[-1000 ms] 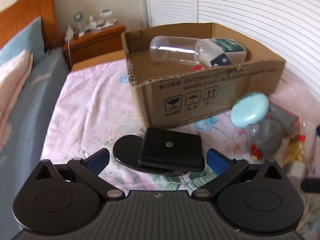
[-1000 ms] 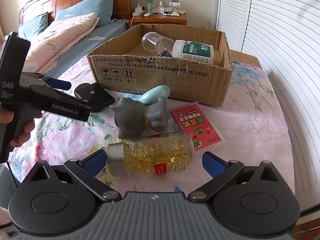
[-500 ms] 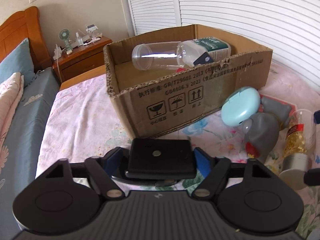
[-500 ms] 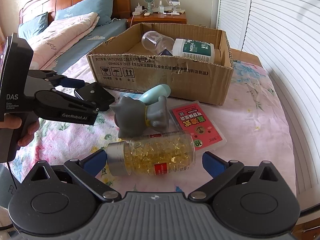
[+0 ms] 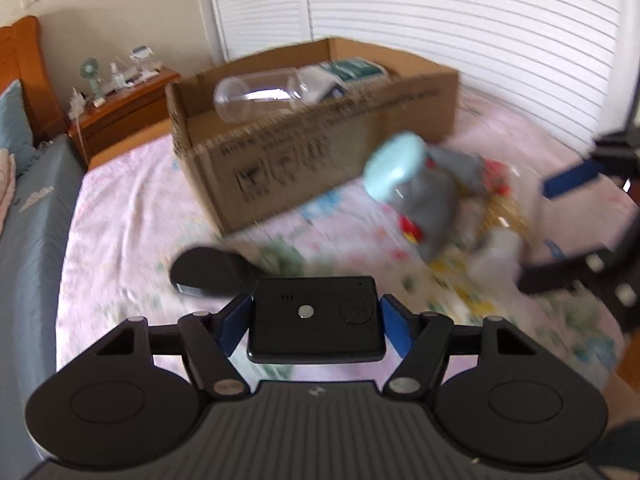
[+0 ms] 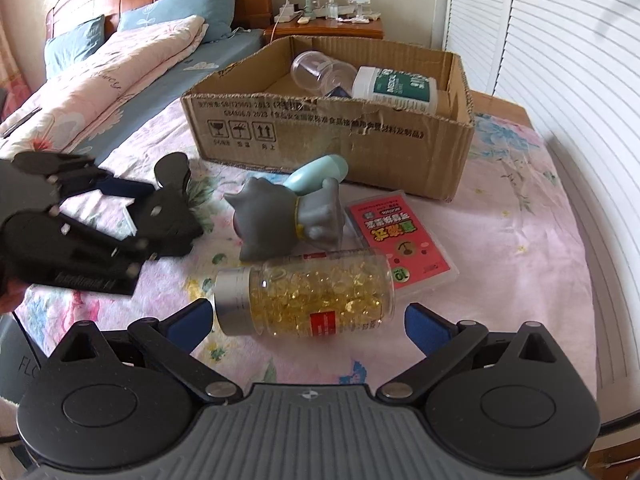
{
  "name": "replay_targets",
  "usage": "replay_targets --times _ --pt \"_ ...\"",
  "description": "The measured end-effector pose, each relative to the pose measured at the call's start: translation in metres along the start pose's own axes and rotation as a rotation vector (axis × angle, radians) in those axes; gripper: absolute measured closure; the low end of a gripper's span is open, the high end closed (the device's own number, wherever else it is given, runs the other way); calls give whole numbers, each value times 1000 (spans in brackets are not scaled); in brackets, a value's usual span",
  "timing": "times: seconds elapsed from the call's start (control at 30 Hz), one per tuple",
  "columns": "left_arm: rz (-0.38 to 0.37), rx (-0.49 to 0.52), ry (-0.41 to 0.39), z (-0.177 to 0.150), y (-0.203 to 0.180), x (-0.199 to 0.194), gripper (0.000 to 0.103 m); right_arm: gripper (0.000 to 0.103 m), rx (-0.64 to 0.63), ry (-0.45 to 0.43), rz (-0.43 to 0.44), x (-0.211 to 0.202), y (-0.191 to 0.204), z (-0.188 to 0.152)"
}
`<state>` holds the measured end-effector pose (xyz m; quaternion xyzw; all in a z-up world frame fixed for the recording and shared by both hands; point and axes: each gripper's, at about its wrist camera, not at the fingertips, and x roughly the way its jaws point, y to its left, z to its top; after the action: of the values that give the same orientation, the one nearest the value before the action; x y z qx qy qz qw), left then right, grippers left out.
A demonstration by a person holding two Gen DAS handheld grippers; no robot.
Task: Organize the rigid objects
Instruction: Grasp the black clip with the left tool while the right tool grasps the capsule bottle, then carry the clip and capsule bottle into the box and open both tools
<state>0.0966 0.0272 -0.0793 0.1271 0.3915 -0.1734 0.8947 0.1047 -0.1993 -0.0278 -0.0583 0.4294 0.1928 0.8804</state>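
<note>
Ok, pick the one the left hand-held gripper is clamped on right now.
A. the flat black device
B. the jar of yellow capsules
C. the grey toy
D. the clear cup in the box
A: in the left wrist view the blue pads of the left hand-held gripper press both sides of the flat black device.

Your left wrist view looks down and forward past its jaws, close over the bed (image 5: 120, 216), facing the box (image 5: 320, 136) ahead. Your right wrist view sits close too, angled down, box (image 6: 332, 136) beyond its jaws. Both share the box and the grey toy (image 5: 430, 208) (image 6: 288, 216).
</note>
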Motion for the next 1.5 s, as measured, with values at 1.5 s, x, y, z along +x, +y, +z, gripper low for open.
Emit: replay_targets --times 1.5 --pt "-88 -47 -46 57 24 -45 34 7 -133 -13 11 -27 -2 34"
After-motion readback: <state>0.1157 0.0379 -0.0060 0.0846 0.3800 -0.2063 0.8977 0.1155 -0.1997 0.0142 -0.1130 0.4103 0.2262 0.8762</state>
